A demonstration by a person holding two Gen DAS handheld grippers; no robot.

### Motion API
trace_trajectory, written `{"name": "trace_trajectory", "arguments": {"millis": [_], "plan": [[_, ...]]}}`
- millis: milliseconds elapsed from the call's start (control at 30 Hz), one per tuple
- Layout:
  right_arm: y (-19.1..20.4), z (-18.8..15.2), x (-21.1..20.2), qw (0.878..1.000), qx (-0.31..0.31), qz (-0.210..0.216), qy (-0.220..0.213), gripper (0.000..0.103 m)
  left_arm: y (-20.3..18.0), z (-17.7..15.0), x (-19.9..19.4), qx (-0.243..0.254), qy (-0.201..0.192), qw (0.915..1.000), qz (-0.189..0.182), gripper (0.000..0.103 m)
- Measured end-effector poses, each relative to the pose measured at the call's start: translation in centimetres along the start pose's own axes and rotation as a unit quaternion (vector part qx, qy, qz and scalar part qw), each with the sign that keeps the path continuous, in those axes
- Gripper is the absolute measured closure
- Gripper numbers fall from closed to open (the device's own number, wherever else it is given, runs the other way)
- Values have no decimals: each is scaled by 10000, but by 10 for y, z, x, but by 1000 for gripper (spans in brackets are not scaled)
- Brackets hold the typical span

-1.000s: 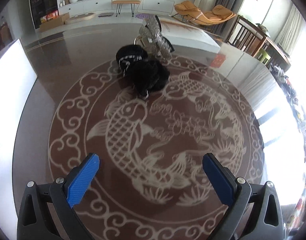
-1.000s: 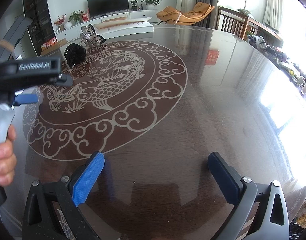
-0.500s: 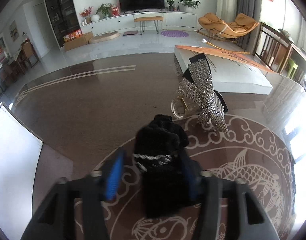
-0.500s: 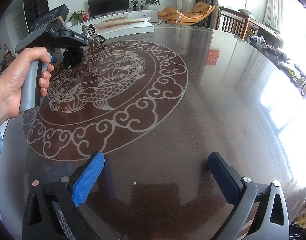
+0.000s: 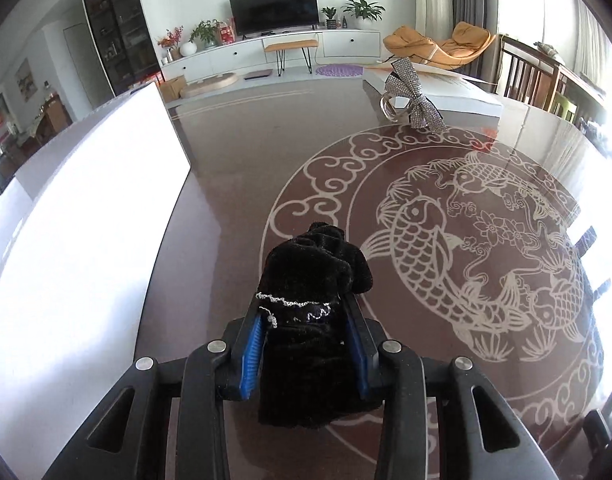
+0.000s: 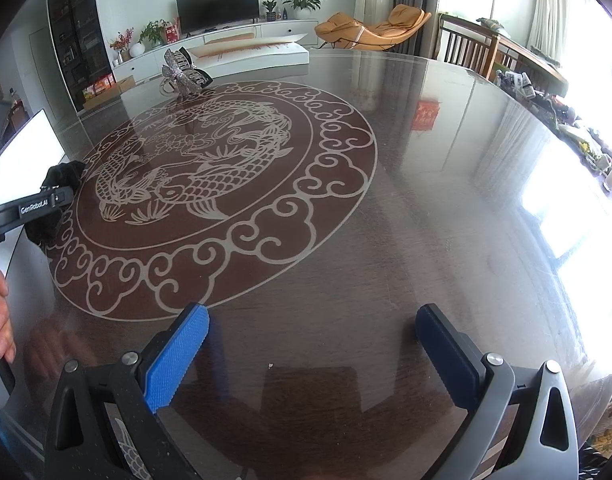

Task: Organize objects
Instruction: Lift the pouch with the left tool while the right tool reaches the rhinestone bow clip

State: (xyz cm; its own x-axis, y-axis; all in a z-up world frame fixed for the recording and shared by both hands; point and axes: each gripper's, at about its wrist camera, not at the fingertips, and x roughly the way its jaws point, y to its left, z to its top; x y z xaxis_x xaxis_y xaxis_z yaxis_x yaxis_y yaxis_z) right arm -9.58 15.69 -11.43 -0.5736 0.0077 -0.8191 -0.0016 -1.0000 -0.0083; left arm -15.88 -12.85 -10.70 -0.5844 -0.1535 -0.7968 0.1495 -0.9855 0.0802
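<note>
A black velvet hair accessory [image 5: 310, 272] with a thin silver chain sits between the blue pads of my left gripper [image 5: 304, 308]. The pads press on it, though the jaws are opening slightly. It hangs near the left rim of the fish pattern. In the right wrist view the same gripper [image 6: 46, 202] and black bundle [image 6: 62, 174] show at the far left, with a hand on the handle. A silver rhinestone bow [image 5: 412, 98] on a clear ring rests at the far side of the pattern, also visible as the bow [image 6: 182, 74]. My right gripper [image 6: 312, 314] hovers open over bare table, holding nothing.
The round dark glass table [image 5: 234, 152] bears a pale koi and cloud pattern. A big white box [image 5: 86, 220] stands at its left edge, close beside the left gripper. A flat white box [image 5: 446, 88] lies behind the bow. Chairs and clutter line the right side.
My left gripper reached forward to the black accessory, closed on it, and has drawn it back and left toward the white box. The right gripper has not moved.
</note>
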Motion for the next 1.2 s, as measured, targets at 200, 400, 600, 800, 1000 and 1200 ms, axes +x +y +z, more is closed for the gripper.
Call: {"name": "trace_trajectory", "arguments": {"millis": [200,400,600,800,1000,1200], "plan": [[0,0,0,10000,1,-4,1,0,16,0,10,-490,28,9987,118,21],[0,0,0,10000,1,-4,2,0,18,6,19,-639,208,9977,45,1],[0,0,0,10000,0,-3,1,0,14,6,21,-609,208,9979,10,0],[0,0,0,10000,-1,-3,2,0,14,5,21,-615,205,9979,29,0],[3,3,1,9998,-95,161,29,0,14,6,21,-616,204,9979,29,0],[29,61,28,9913,-599,1173,-74,0,14,6,21,-617,204,9979,29,0]]}}
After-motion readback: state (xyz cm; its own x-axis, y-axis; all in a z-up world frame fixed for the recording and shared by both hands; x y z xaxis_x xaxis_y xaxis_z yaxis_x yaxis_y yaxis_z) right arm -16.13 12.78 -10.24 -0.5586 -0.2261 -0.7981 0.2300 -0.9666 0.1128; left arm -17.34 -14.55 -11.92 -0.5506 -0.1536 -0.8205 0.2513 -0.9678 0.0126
